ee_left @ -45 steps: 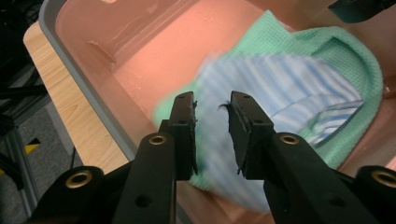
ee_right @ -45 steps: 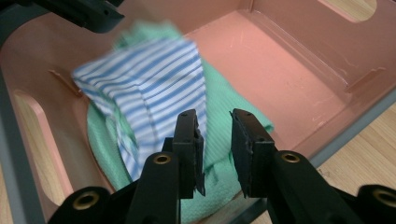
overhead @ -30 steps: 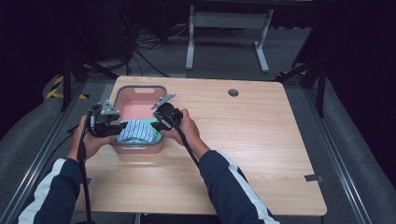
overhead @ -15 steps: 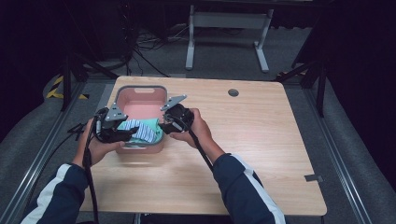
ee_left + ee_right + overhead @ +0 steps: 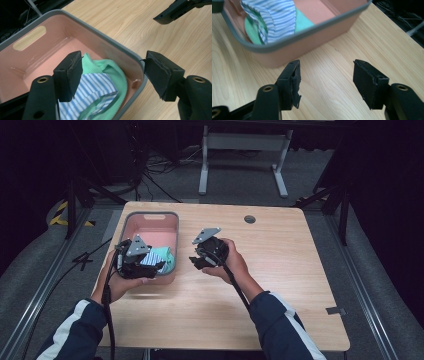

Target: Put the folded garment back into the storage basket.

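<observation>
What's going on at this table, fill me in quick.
A person holds a hand-held gripper in each hand at a wooden table. Folded clothes, a blue-striped piece on a green one, lie in the pink bin. The left hand-held gripper hangs over the bin's near corner and the right hand-held gripper over bare table beside it. Both have just been opening their jaws, with nothing between them.

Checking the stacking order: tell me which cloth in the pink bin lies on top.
The blue-and-white striped cloth lies on top; the plain green knit cloth sits beneath it, showing around its edges.
</observation>
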Demonstrator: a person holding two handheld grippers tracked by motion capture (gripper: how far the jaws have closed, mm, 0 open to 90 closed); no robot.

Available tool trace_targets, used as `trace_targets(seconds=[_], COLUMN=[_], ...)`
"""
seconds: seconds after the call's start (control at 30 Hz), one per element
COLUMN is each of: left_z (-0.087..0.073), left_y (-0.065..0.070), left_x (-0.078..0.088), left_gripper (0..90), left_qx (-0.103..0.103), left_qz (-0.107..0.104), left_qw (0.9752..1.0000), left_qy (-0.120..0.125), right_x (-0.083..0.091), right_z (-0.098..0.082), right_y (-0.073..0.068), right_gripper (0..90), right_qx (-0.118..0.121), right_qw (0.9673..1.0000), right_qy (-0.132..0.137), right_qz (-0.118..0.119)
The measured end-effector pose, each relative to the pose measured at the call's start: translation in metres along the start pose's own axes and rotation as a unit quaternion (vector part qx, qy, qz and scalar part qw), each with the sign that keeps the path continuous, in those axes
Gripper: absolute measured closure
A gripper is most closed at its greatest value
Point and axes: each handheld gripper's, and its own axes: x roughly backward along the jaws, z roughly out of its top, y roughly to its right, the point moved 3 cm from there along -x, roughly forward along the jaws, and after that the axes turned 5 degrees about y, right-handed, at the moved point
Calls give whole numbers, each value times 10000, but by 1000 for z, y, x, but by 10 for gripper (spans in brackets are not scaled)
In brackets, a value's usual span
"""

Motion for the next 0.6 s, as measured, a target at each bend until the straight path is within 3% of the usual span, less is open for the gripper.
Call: trace_targets(seconds=[0.3, 0.6], left_z=[6, 3], left_y=[23, 53], left_x=[-9, -17], left_gripper=[301, 275], left_qx=[-173, -382], left_qz=[-79, -332], left_qw=[9998, 9987], left_qy=[42, -19], right_x=[31, 64], right_z=[-29, -61], right_y=[14, 22], right_gripper=[388, 386], right_qx=[17, -21], right_qw=[9997, 9990], right_qy=[-108, -187], right_qz=[-203, -406])
